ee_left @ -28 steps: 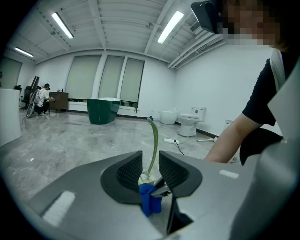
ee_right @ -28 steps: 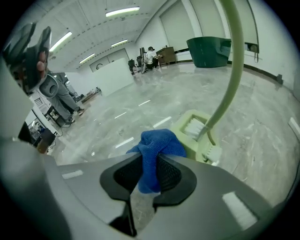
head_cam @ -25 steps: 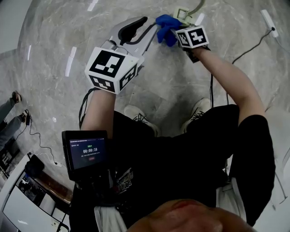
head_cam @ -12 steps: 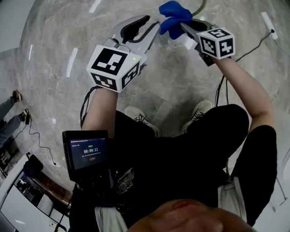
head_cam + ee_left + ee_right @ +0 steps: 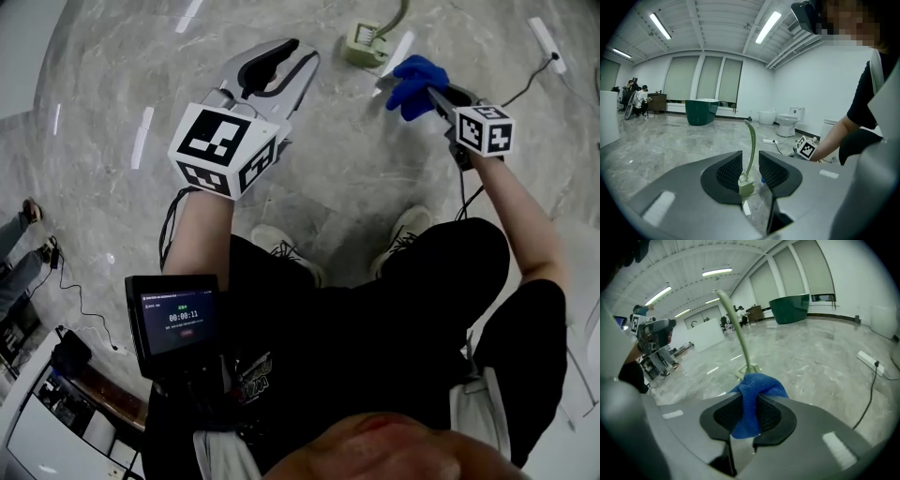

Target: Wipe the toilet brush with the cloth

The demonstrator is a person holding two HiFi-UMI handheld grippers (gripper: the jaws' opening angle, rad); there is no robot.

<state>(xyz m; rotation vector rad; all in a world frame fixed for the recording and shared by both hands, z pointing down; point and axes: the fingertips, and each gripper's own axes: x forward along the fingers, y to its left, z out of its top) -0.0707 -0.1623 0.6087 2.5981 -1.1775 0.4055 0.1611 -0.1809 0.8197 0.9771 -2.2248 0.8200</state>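
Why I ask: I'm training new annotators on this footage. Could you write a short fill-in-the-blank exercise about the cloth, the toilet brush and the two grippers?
1. The right gripper has its jaws shut on a ___ cloth.
2. The left gripper has its jaws ___ and grips nothing.
3. The toilet brush stands in its holder on the ___, held by neither gripper.

Missing words: blue; open; floor.
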